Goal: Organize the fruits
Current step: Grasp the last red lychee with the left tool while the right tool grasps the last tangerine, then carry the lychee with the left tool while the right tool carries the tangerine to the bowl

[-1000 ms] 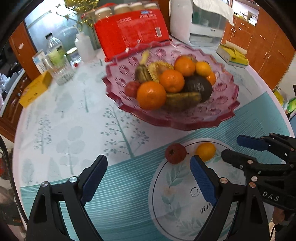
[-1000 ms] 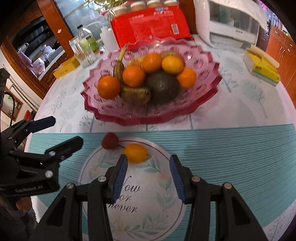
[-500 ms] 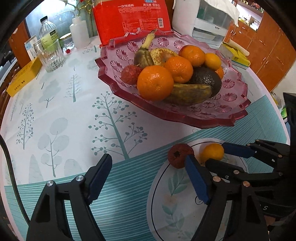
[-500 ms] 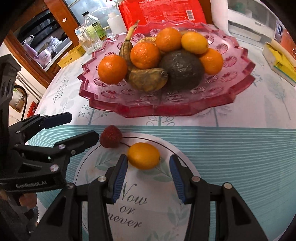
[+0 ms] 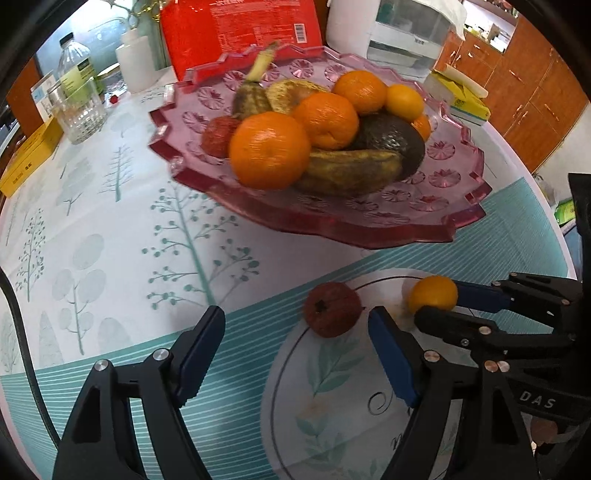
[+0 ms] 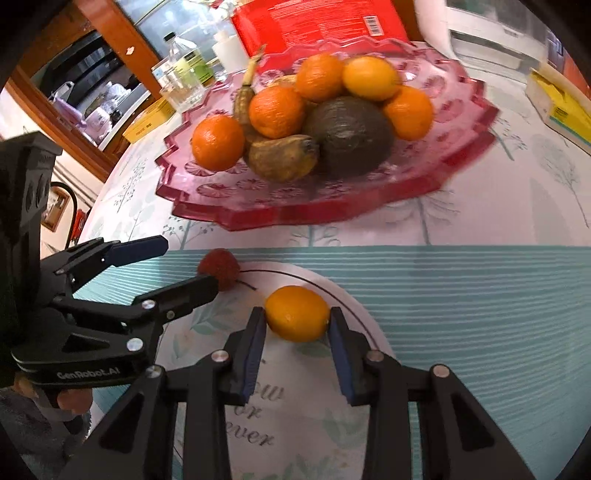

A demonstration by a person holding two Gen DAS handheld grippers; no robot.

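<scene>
Table (image 5: 110,229), round, under a pale cloth printed with trees; teal striped mat (image 6: 480,295) across the near side, white circular panel with leaf print and lettering at its middle.

Pink glass bowl (image 5: 436,206), scalloped rim, on the cloth beyond the mat; heaped with oranges (image 5: 269,155), two browned bananas (image 5: 351,170), one dark avocado (image 5: 391,140), one small red fruit at the left edge.

Red carton (image 5: 240,33), white appliance (image 5: 399,33), yellow boxes (image 5: 458,96), drinking glass (image 5: 79,110) and bottles, ranged along the far side of the table.

Left gripper (image 5: 295,354), pointed steeply down over the mat's edge, fingers wide apart, just closed a little, gripping nothing. Loose red fruit (image 5: 332,310) on the rim of the white panel, ahead of the gap and nearer the right-hand finger; touching or not, cannot tell.

Right gripper (image 6: 297,332), just beside the left, pointed steeply down, fingers just drawn in, blue pads against both sides of the small orange (image 6: 297,314), which sits on the white panel, near the red fruit but apart from it.
</scene>
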